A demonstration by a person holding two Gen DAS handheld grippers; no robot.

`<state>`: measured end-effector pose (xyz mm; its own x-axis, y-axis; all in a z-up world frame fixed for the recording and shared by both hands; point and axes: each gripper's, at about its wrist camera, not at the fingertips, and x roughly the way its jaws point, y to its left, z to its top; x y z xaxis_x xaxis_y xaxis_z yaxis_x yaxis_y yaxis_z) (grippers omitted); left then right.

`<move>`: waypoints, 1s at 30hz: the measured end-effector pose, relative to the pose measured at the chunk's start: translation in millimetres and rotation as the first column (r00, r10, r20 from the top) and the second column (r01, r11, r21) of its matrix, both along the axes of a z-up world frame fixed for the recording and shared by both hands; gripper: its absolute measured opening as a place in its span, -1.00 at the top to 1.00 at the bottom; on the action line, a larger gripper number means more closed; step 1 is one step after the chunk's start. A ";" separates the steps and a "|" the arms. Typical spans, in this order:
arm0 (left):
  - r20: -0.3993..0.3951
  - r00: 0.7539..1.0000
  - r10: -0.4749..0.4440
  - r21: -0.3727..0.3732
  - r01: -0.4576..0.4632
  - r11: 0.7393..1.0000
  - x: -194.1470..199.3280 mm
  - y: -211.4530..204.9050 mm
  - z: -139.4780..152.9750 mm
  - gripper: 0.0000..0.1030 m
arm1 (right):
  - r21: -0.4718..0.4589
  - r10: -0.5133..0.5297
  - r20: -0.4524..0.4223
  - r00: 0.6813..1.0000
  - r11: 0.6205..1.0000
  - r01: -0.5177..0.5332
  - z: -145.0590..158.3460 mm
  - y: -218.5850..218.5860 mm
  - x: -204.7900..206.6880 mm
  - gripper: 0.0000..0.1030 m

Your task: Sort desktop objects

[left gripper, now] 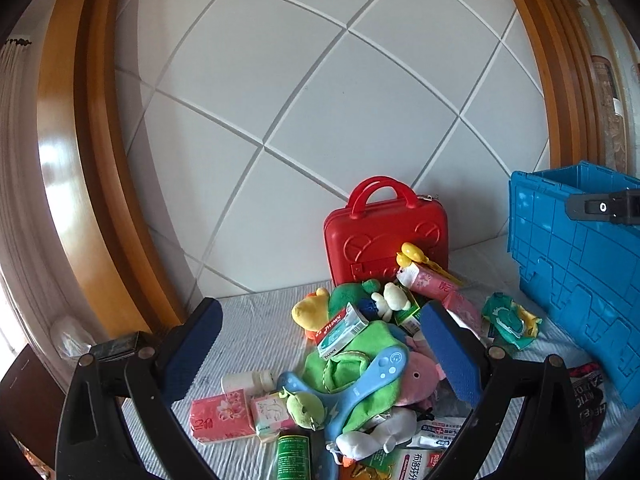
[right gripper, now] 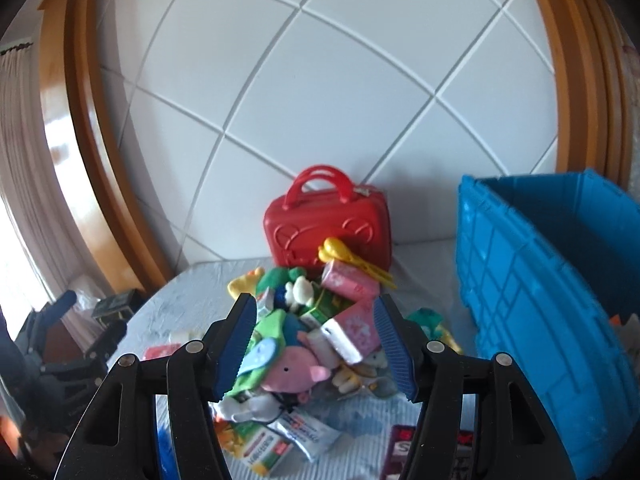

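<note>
A jumbled pile of small objects [left gripper: 360,360] lies on a pale striped cloth [left gripper: 256,328], directly ahead of both grippers and partly framed between their fingers. The left gripper [left gripper: 326,344] has its blue-padded fingers spread wide and holds nothing; between them sit a green cloth [left gripper: 360,356], a light blue plastic hanger [left gripper: 360,384], a pink plush pig [left gripper: 420,376] and a green-and-white medicine box [left gripper: 342,330]. The right gripper [right gripper: 316,344] is likewise spread apart and empty, with the same pink pig [right gripper: 292,372] and a pink tissue pack [right gripper: 352,332] between its fingers. Beyond the pile, a red toy suitcase [left gripper: 384,236] stands upright against a white tiled wall [left gripper: 320,100], with yellow plastic tongs [left gripper: 420,258] leaning in front of it. To the right stands a blue plastic crate [right gripper: 540,300]. Only the left wrist view shows the near-left edge of the pile: a red floral tissue pack [left gripper: 220,420], a white pill bottle [left gripper: 248,380] and a small green frog plush [left gripper: 308,410]. Only the right wrist view looks into the crate's open top, and shows the other gripper's dark frame [right gripper: 68,344] far to the left.
</note>
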<state>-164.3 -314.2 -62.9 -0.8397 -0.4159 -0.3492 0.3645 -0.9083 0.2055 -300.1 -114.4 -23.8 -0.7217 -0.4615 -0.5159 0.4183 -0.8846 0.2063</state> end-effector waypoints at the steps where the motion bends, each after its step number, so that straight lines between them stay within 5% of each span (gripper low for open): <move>1: 0.000 1.000 0.002 0.002 -0.002 1.000 -2.6 0.0 -7.4 -0.96 | 0.009 0.005 0.012 1.000 1.000 -0.005 -6.7 -2.8 -8.6 -0.18; 13: 0.129 0.989 -0.072 0.074 0.063 0.995 -45.5 7.6 -119.6 -0.96 | 0.083 0.103 0.155 0.982 0.990 -0.117 -106.3 -33.4 -71.6 -0.19; 21: 0.271 0.955 -0.118 0.145 0.081 0.986 -86.9 0.8 -187.2 -0.96 | 0.098 0.092 0.220 0.971 0.988 -0.115 -142.8 -32.4 -111.4 -0.19; 26: 0.326 0.937 -0.128 0.188 0.068 0.980 -109.9 -16.2 -212.1 -0.96 | 0.091 0.193 0.340 0.921 0.967 -0.236 -186.3 -59.1 -118.1 -0.19; 30: 0.366 0.918 -0.152 0.212 0.077 0.974 -128.2 -24.9 -226.3 -0.86 | 0.147 0.234 0.344 0.909 0.943 -0.299 -210.2 -75.2 -114.8 -0.19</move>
<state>-292.5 -339.1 -289.2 -0.6669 -0.2196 -0.7121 0.1847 -0.9745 0.1276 -414.9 -189.5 -234.0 -0.3689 -0.4824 -0.7945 0.5849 -0.7848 0.2050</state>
